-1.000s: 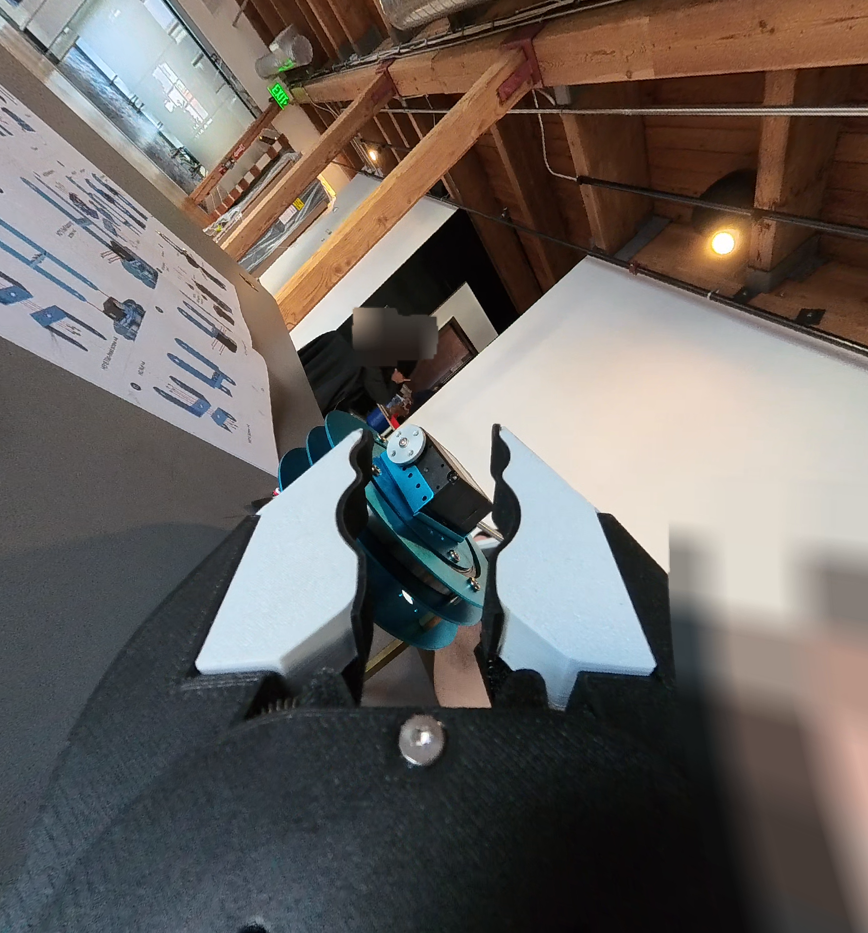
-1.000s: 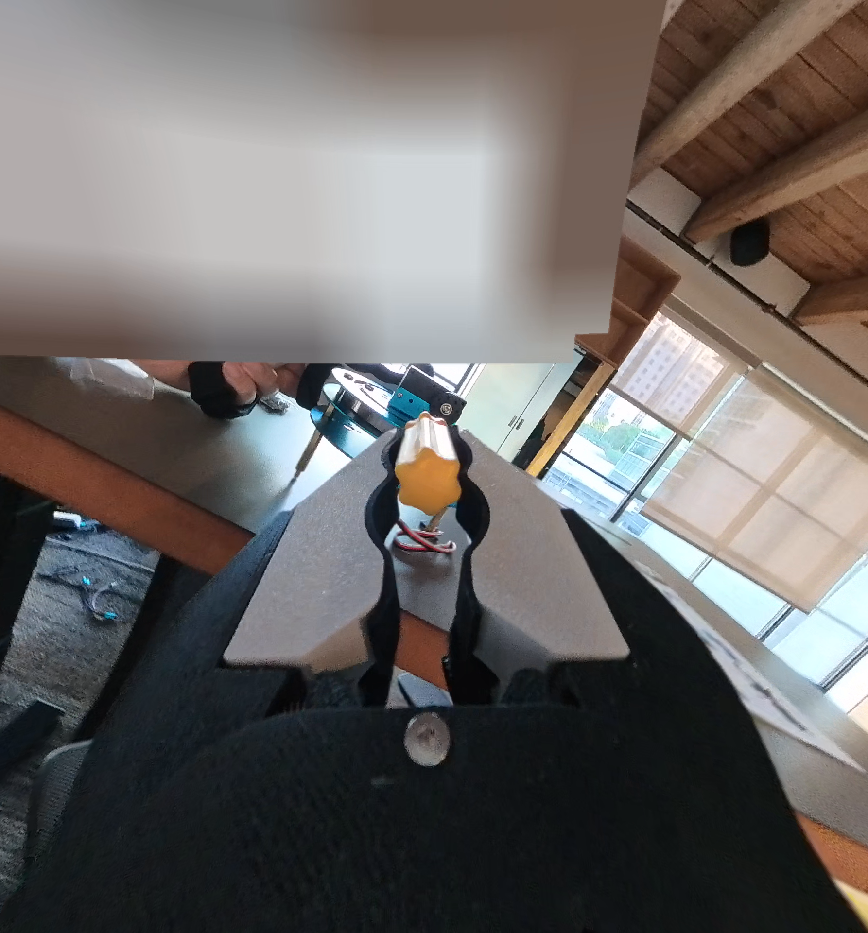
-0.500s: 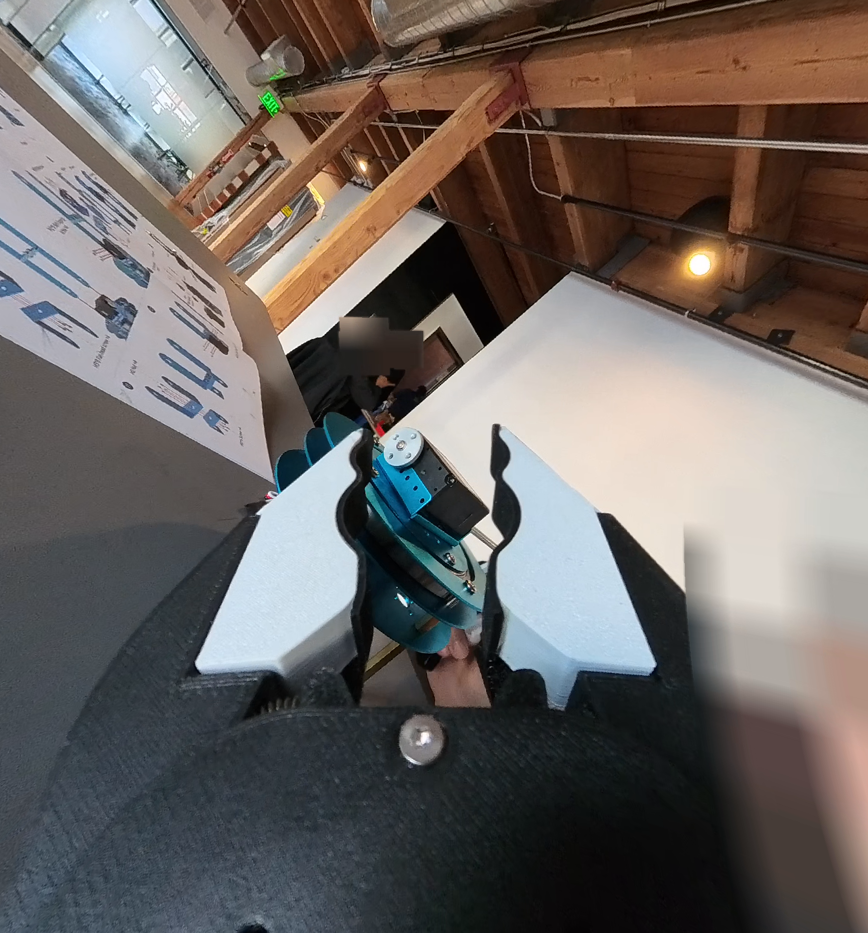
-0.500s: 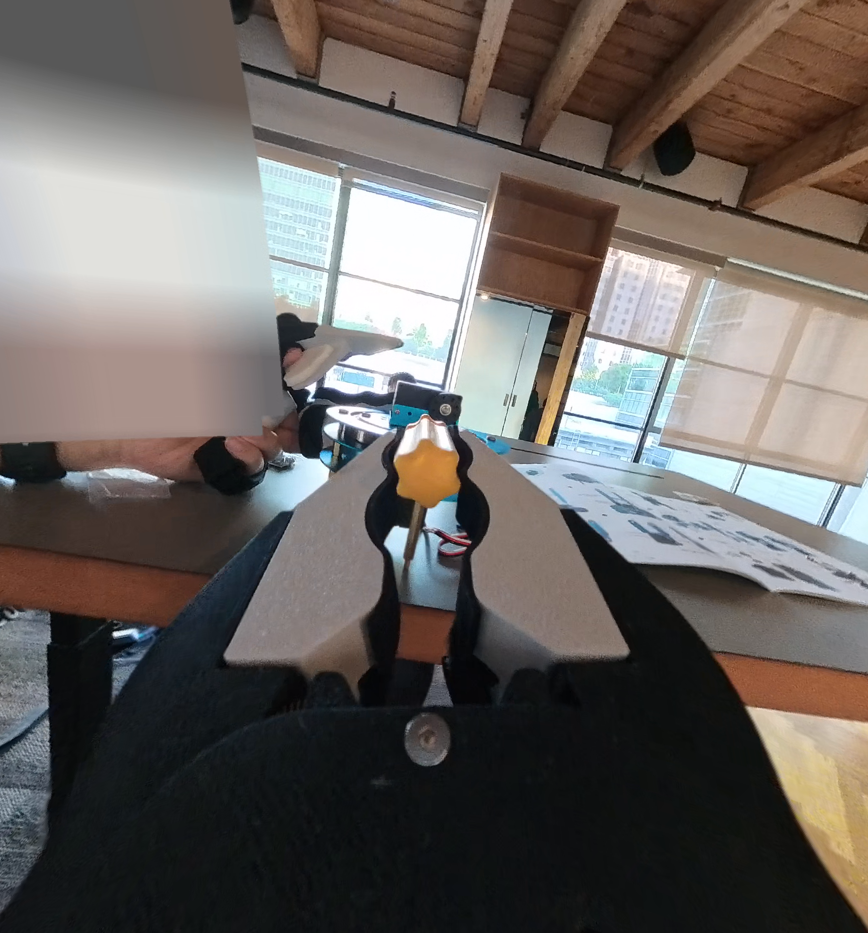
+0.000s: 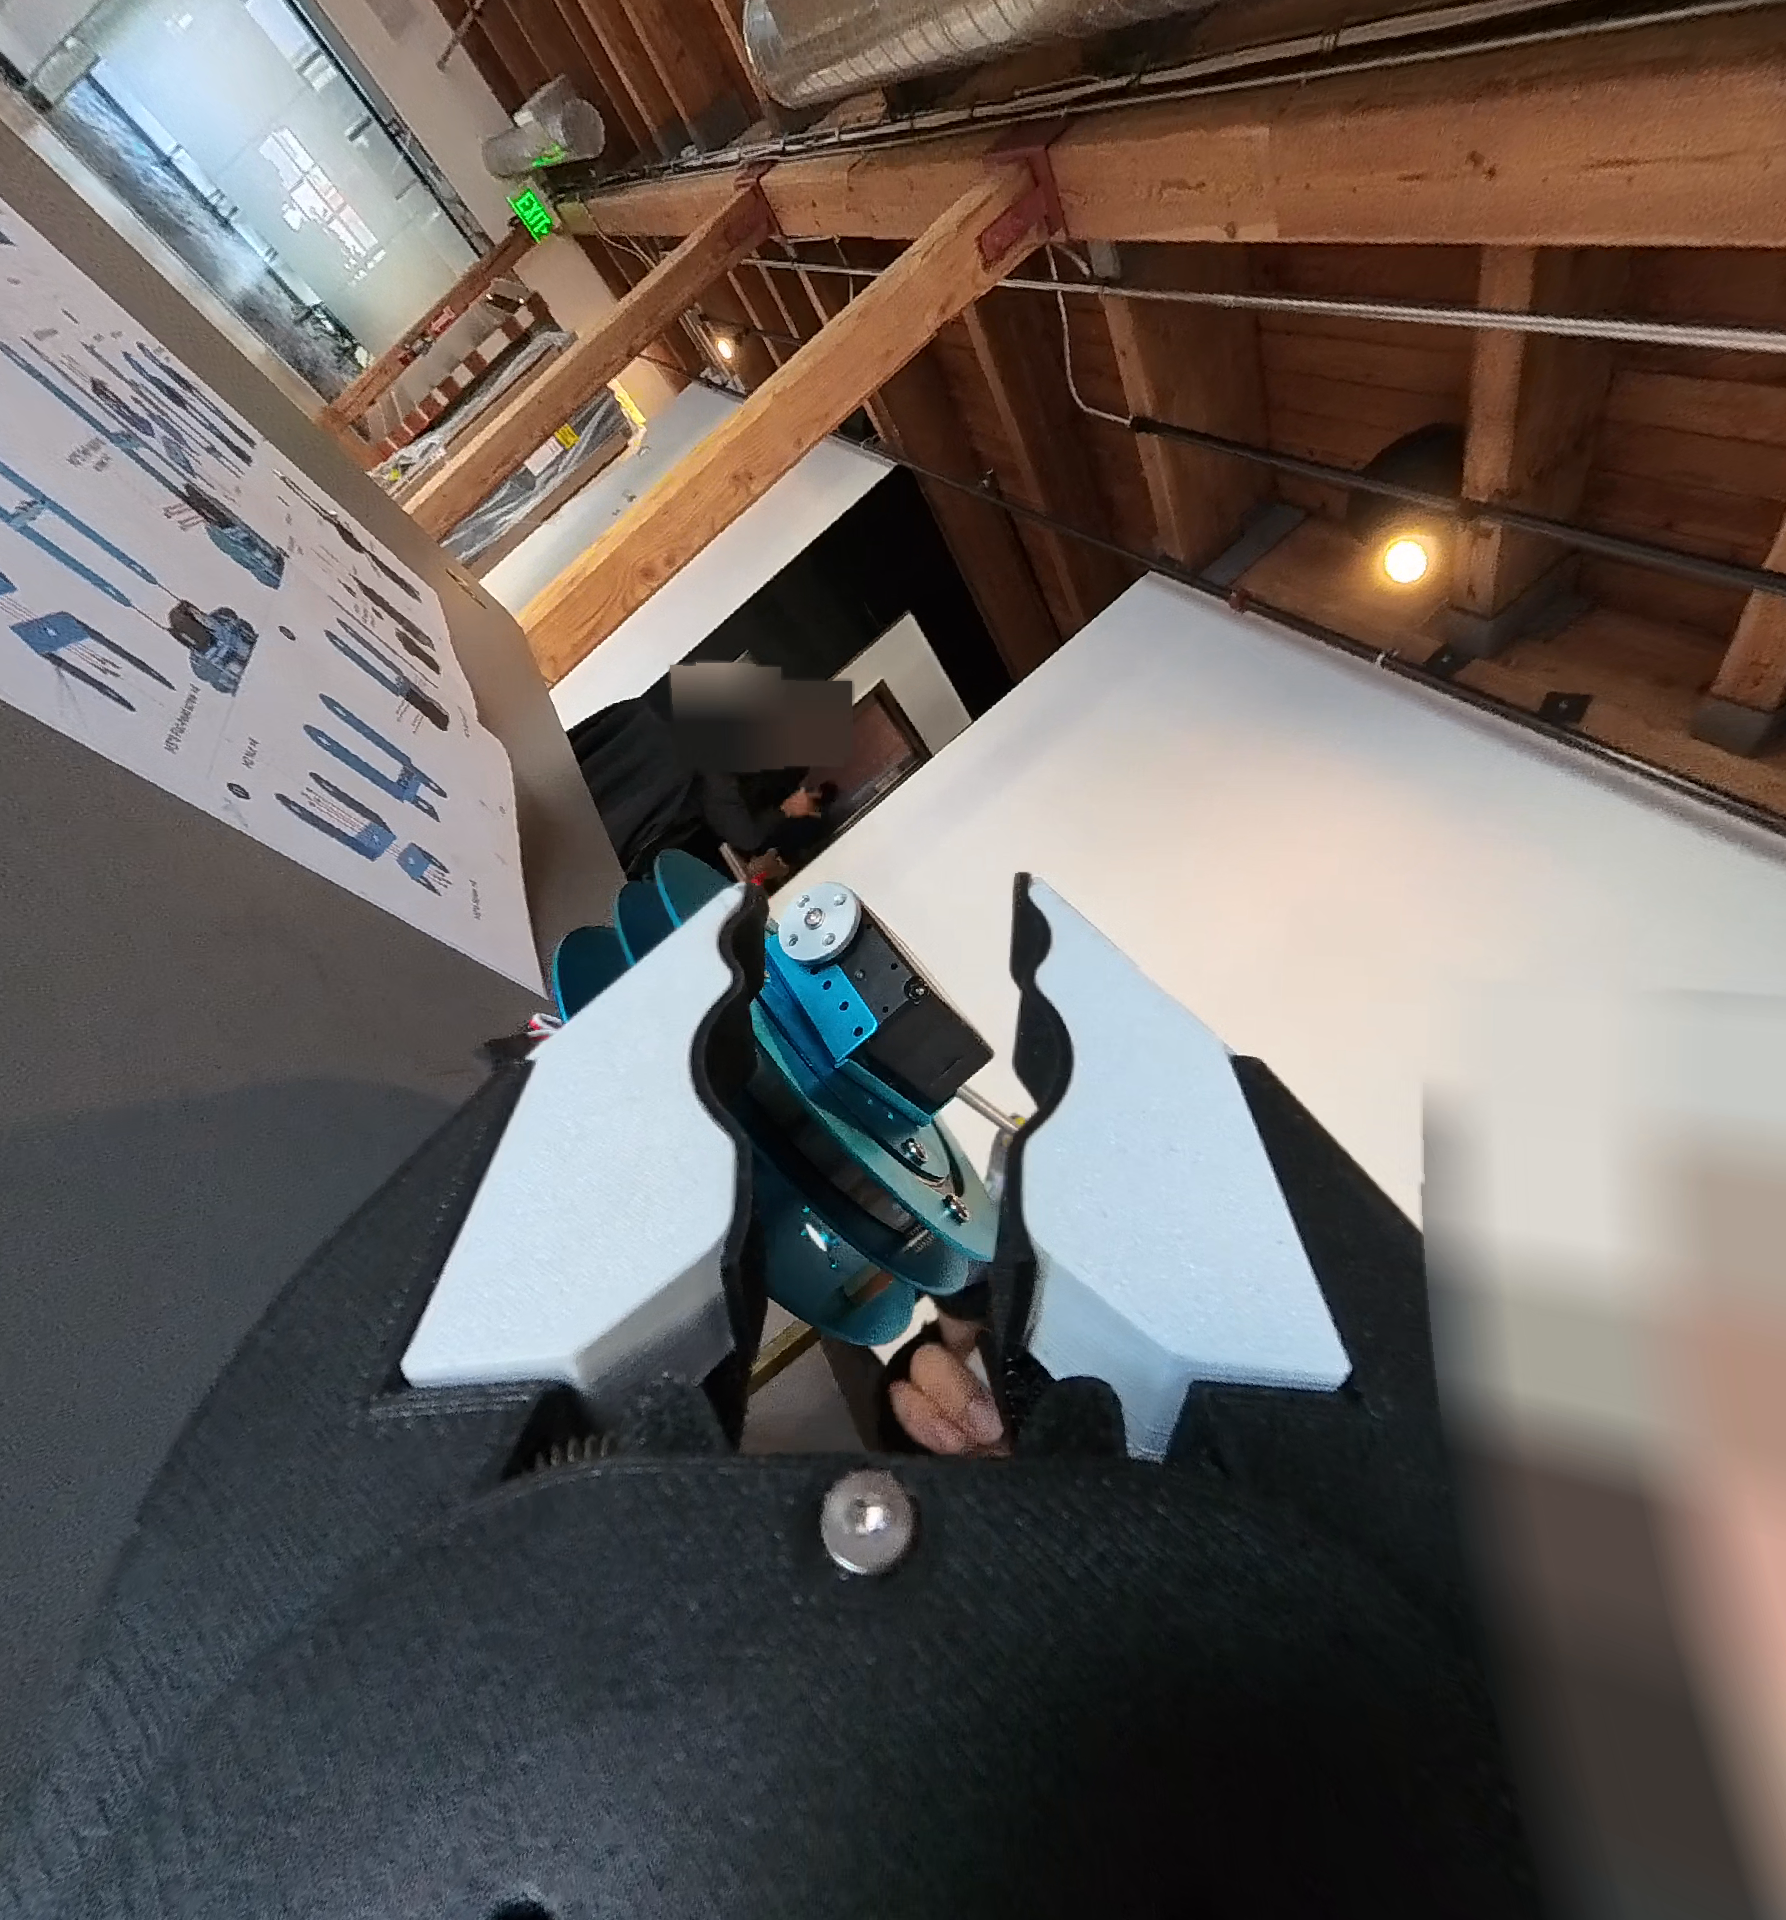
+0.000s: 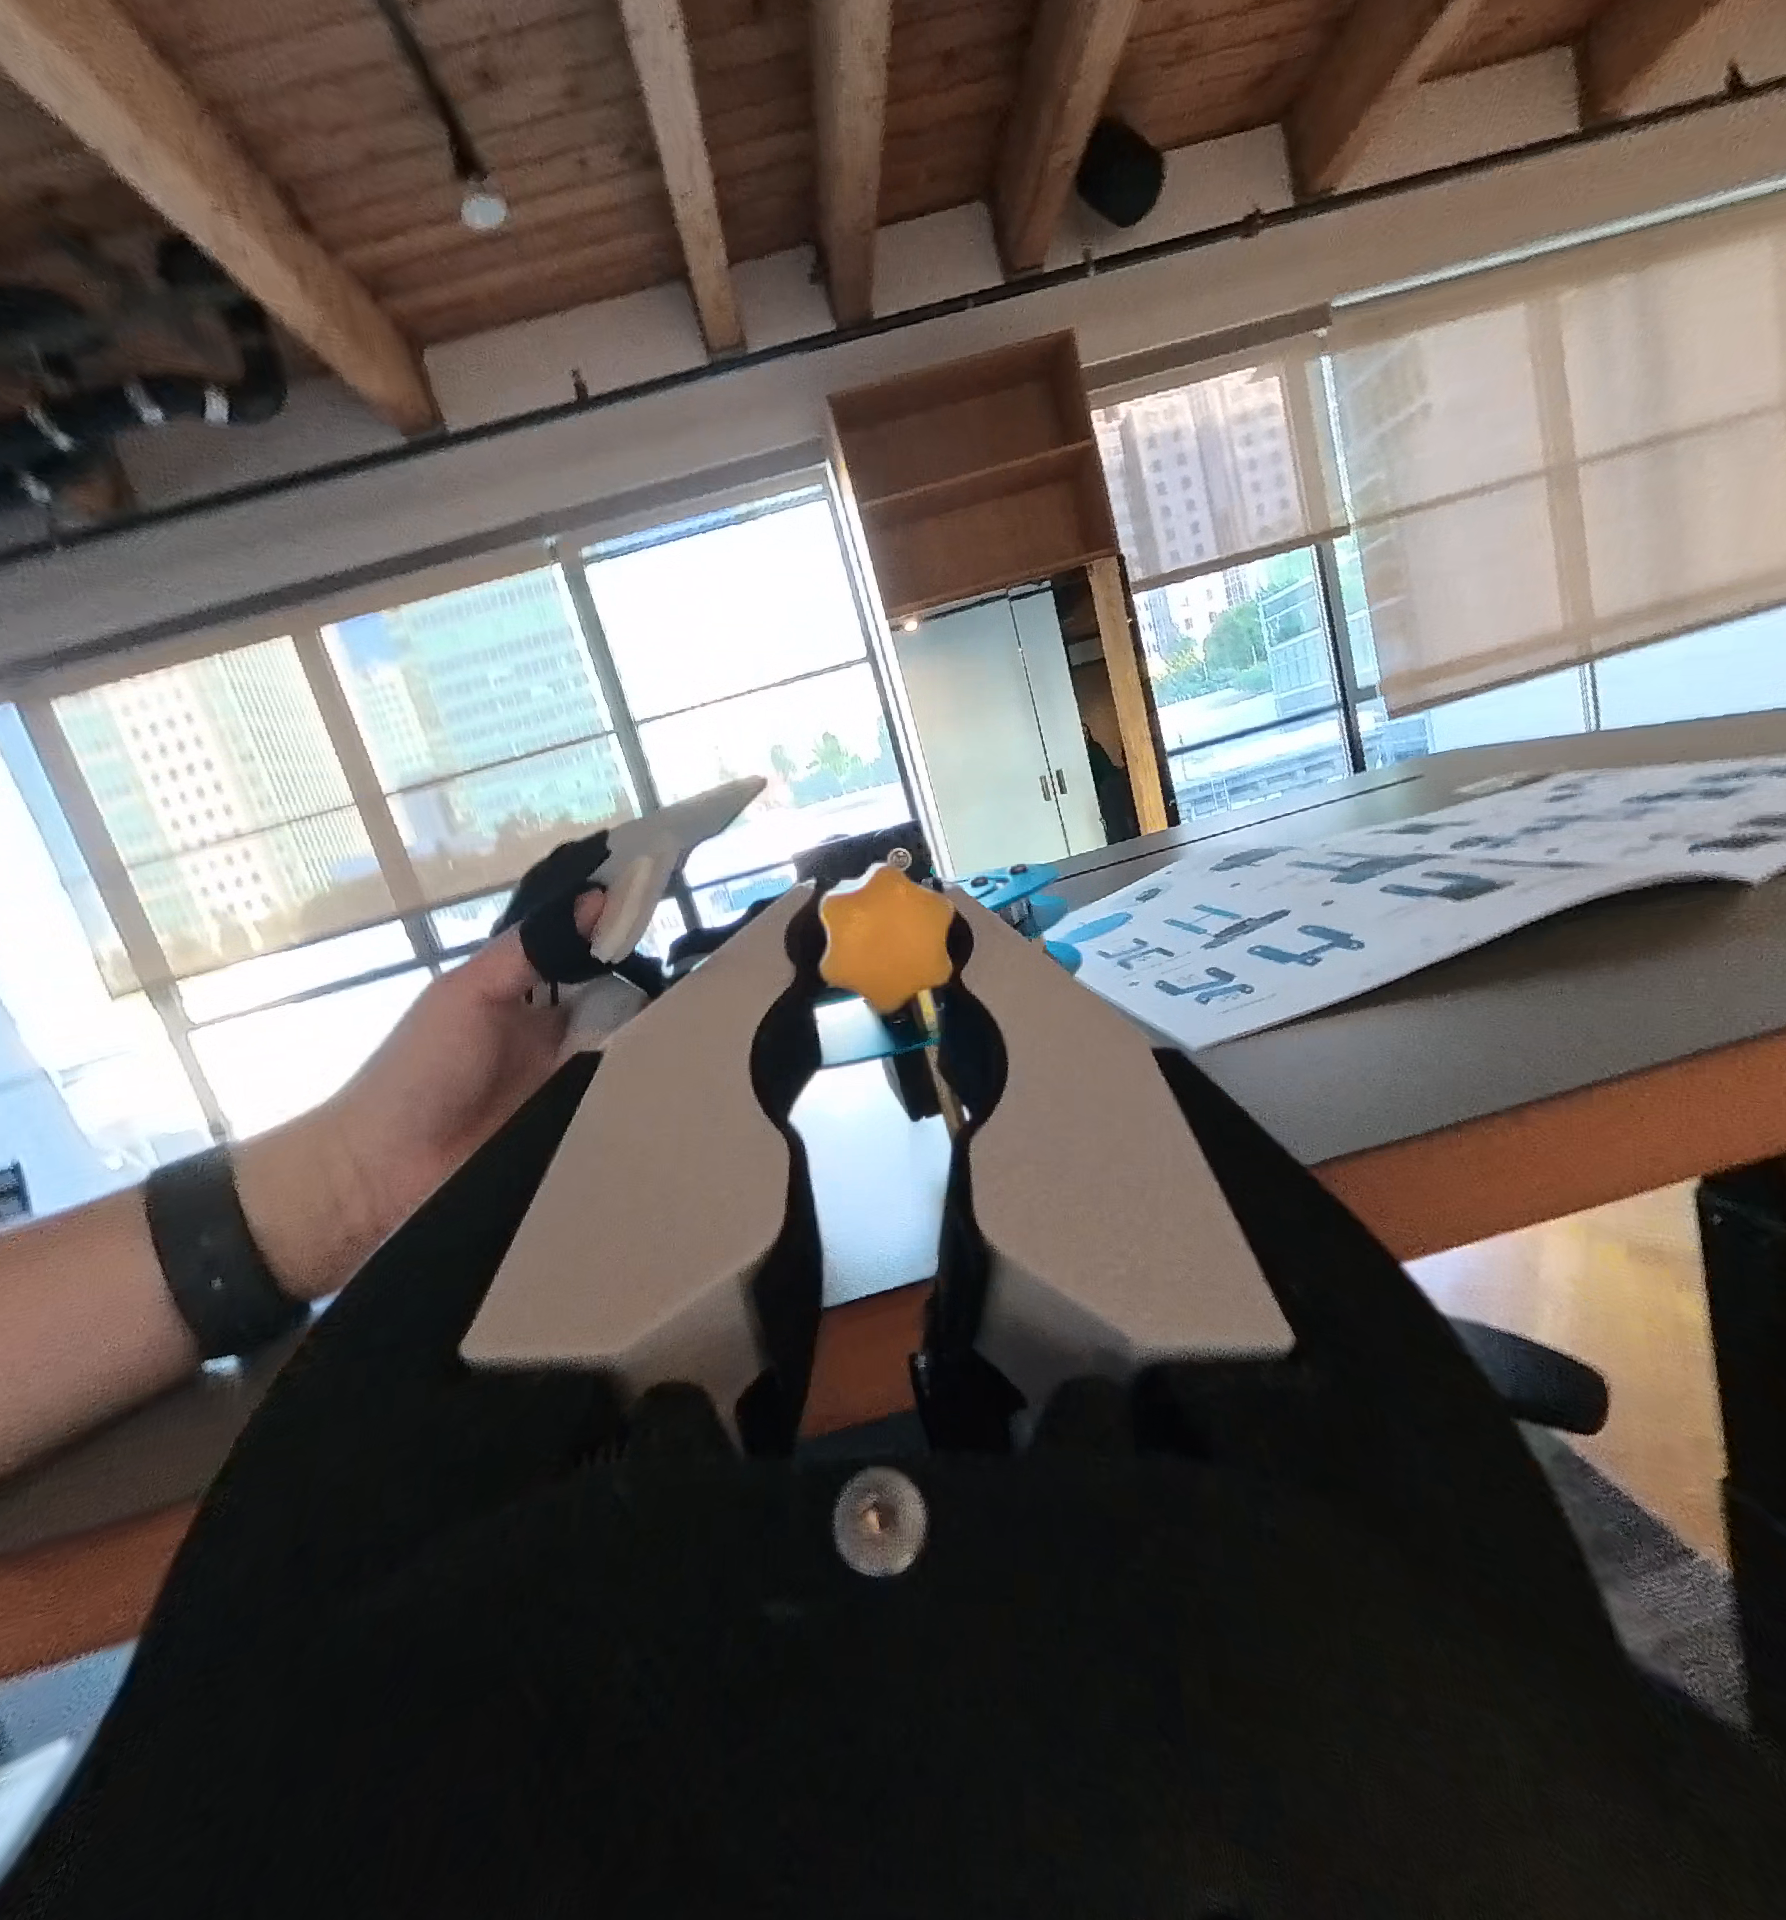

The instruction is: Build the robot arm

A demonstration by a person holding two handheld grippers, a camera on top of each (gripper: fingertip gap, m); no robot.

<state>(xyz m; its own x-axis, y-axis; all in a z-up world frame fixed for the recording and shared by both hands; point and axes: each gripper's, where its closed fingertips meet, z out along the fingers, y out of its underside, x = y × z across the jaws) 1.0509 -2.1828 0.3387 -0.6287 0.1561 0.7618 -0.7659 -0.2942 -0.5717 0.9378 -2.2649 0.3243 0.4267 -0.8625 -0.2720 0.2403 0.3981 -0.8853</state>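
Observation:
My left gripper (image 5: 881, 904) is shut on a blue metal assembly (image 5: 847, 1122) of round plates that carries a black servo (image 5: 910, 1013) with a silver horn. The view is rolled sideways, with the dark table (image 5: 141, 1039) at the left. My right gripper (image 6: 884, 904) is shut on a screwdriver (image 6: 884, 940) with a yellow star-shaped handle. Its thin shaft points away toward the blue assembly (image 6: 873, 1029), which sits just behind it above the table edge. The left gripper's white finger (image 6: 660, 852) shows there, held in a person's hand (image 6: 453, 1018).
A printed instruction sheet (image 6: 1491, 883) lies open on the dark table with an orange edge (image 6: 1491, 1101); it also shows in the left wrist view (image 5: 193, 623). A person in dark clothes (image 5: 660, 790) sits far off. A black chair part (image 6: 1523, 1382) is below the table. Some 15 cm of space lies between my two pairs of fingers.
The right gripper has swung round with the screwdriver, so the sheet and windows now fill its view and the hand sits at the left. The left gripper has barely shifted, still holding the assembly.

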